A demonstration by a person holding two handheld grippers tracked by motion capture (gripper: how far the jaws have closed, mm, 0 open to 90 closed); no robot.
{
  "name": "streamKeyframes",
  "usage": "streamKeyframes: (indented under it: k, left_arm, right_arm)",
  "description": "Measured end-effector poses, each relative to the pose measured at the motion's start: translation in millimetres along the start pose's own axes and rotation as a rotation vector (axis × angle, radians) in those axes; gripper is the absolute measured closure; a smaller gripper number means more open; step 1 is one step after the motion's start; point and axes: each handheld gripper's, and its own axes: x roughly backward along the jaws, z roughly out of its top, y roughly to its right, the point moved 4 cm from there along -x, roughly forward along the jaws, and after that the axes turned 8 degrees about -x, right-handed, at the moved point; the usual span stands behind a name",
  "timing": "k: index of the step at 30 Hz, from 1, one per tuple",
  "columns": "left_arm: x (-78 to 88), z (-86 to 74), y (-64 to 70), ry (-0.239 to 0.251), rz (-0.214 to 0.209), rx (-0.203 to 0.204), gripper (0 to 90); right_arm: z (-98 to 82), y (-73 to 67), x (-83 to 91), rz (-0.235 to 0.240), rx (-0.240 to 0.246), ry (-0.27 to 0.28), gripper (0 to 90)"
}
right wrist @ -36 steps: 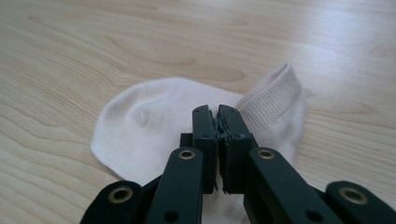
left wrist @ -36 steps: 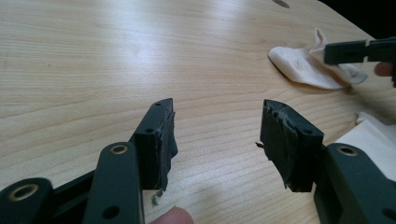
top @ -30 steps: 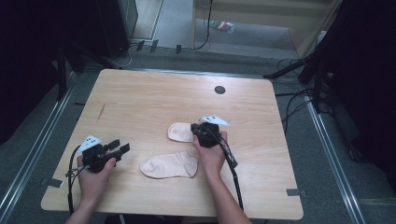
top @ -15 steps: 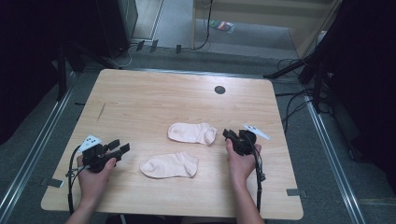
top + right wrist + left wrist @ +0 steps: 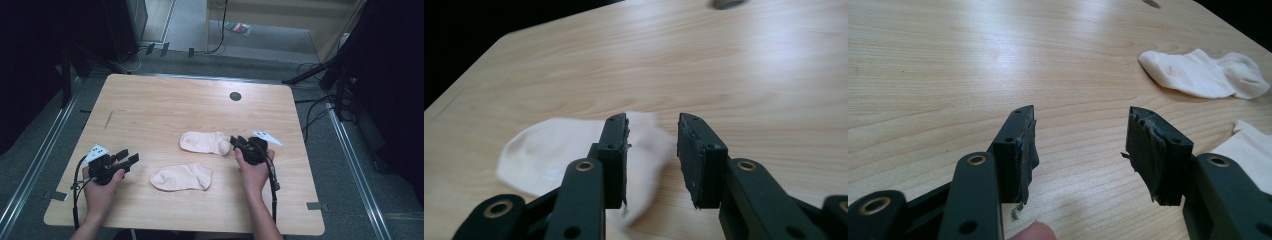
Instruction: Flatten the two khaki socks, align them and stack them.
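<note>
Two pale pink socks lie on the wooden table (image 5: 150,105). The far sock (image 5: 205,142) (image 5: 1203,75) (image 5: 554,145) is mid-table. The near sock (image 5: 182,177) (image 5: 1248,150) lies in front of it. My right gripper (image 5: 236,144) (image 5: 652,122) sits at the right end of the far sock. Its jaws have just been opening and now stand open, with the sock's end showing low in the gap and the pads not pressing it. At the front left my left gripper (image 5: 129,159) (image 5: 1080,115) rests open over bare wood, pointing toward the socks.
A dark round cable hole (image 5: 235,96) sits in the table's far right part. Black stands and cables crowd the floor beyond the back and right edges. Bare wood stretches across the far left half.
The right gripper, shut on the far sock before, has let it go, opened and slid right off it to the sock's end. The sock now lies flat. The left gripper has not moved.
</note>
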Motion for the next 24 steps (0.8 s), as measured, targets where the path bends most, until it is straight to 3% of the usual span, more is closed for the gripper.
streamKeyframes:
  k: [2,4,7,9,11,14,21,24]
  left_arm:
    - [0.0,-0.1,0.2,-0.002,-0.001,-0.001,46.3]
    - [0.2,-0.2,0.4,-0.002,-0.002,-0.001,46.2]
    - [0.3,-0.2,0.1,0.004,-0.006,0.001,46.2]
    - [0.3,-0.2,0.1,0.005,-0.009,0.004,46.3]
    - [0.3,-0.1,0.1,0.007,-0.009,0.004,46.4]
    - [0.6,0.5,0.8,0.013,-0.003,-0.007,47.1]
    - [-5.1,17.4,8.1,0.006,-0.039,0.001,47.5]
    - [-12.9,32.7,15.7,0.006,-0.056,-0.024,49.1]
  right_arm:
    - [-2.1,-14.3,-6.9,-0.013,0.061,-0.017,64.9]
    - [-1.1,-21.9,-13.2,-0.094,0.122,-0.002,59.2]
    - [3.2,-14.2,-23.0,-0.152,0.077,0.006,52.9]
    - [2.7,-5.7,-30.4,-0.154,0.033,-0.048,52.2]
    - [-0.6,0.8,-34.1,-0.19,0.054,-0.075,57.8]
    - [-8.3,8.6,-34.6,-0.224,0.094,-0.082,59.1]
    - [-13.7,22.2,-29.1,-0.259,0.155,-0.081,49.6]
    - [-8.2,22.0,-23.8,-0.194,0.138,-0.057,54.4]
